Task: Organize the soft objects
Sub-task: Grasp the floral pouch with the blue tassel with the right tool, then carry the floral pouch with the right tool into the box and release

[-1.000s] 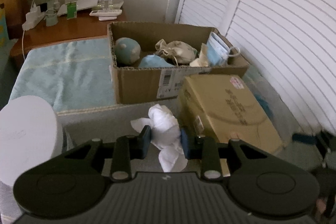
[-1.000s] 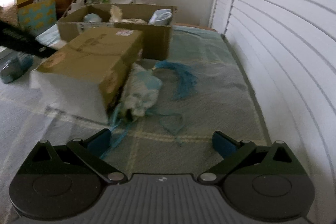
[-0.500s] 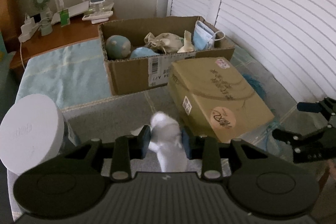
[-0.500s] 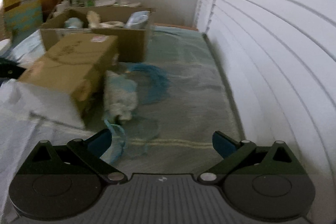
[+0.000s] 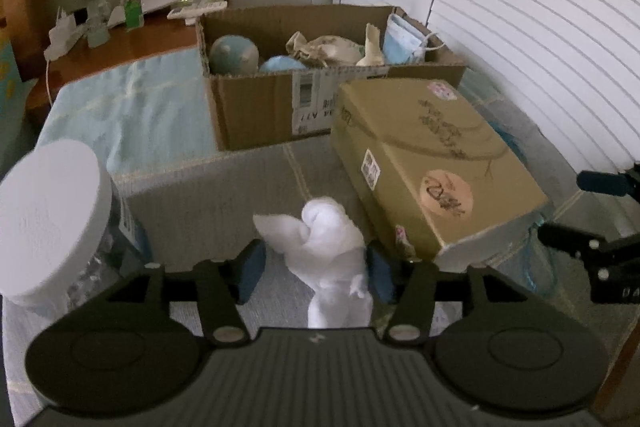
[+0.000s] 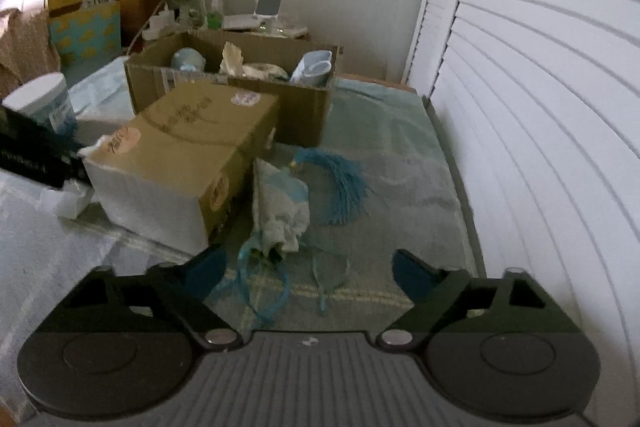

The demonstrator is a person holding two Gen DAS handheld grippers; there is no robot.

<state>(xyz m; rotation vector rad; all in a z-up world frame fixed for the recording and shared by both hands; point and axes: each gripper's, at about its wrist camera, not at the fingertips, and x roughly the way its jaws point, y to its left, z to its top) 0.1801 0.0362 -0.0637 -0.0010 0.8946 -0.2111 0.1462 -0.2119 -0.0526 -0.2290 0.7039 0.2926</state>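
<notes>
My left gripper (image 5: 316,271) has its pads apart around a white crumpled cloth (image 5: 328,247); the cloth touches the right pad, with a gap at the left pad. Beyond it an open cardboard box (image 5: 256,107) holds a blue ball (image 5: 234,55), a beige pouch (image 5: 328,49) and a face mask (image 5: 402,41). My right gripper (image 6: 308,273) is open and empty above a pale drawstring pouch (image 6: 282,211) with blue ribbons (image 6: 260,291) and a blue tassel (image 6: 344,179). The open box (image 6: 304,111) shows there too.
A closed tan box (image 5: 432,163) lies between the grippers, also in the right wrist view (image 6: 180,155). A white-lidded jar (image 5: 48,219) stands at left. White louvred doors (image 6: 540,107) run along the right. A wooden shelf (image 5: 120,43) with a fan sits behind.
My left gripper's pads have spread apart around the white cloth, which now sits looser. My right gripper swung back and now hangs over the pouch and ribbons.
</notes>
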